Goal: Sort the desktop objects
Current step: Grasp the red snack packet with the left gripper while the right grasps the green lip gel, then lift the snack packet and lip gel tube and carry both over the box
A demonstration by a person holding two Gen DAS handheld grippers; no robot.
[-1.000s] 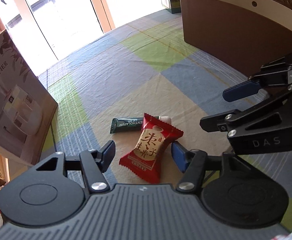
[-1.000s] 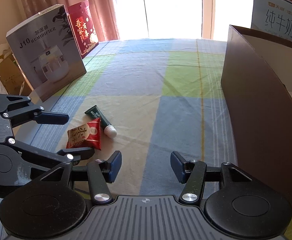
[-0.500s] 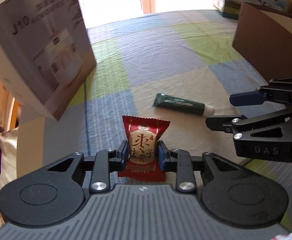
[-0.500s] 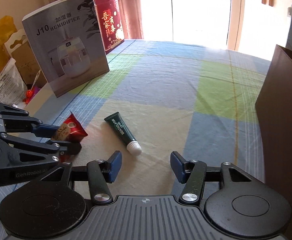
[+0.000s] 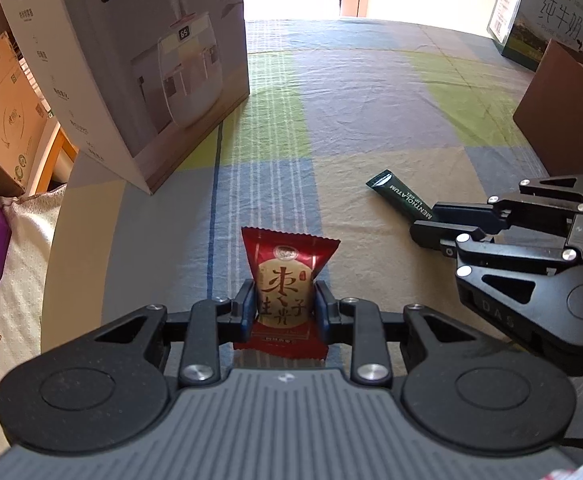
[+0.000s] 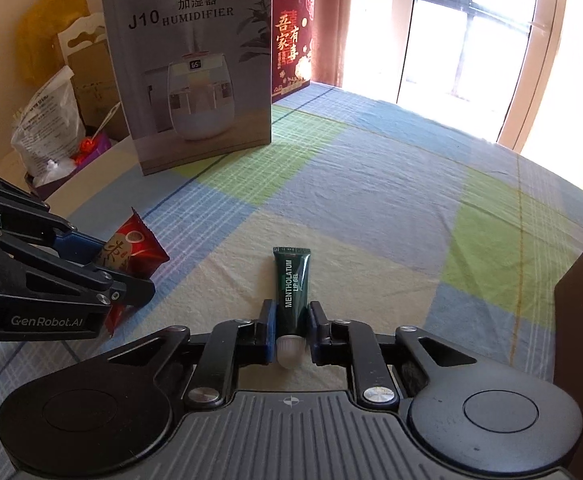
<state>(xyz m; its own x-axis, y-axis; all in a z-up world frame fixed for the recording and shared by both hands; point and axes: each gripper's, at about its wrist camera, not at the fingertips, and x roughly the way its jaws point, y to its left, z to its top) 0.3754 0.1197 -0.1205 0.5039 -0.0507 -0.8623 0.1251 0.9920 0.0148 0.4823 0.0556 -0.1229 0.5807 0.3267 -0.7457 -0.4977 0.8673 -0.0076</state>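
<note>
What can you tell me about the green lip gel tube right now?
The lip gel tube is dark green, soft plastic by its look, printed MENTHOLATUM LIP GEL in white, with a white cap. It lies flat on the checked tablecloth, crimped end away. The right hand-held gripper has closed on its cap end.

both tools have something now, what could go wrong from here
1. The right tool pinches the lip gel tube right at its white cap end; the long body sticks out forward and may swing or slip when lifted.
2. The left tool squeezes the puffy red snack packet, which might crush.
3. The tools sit close together and could collide.
</note>
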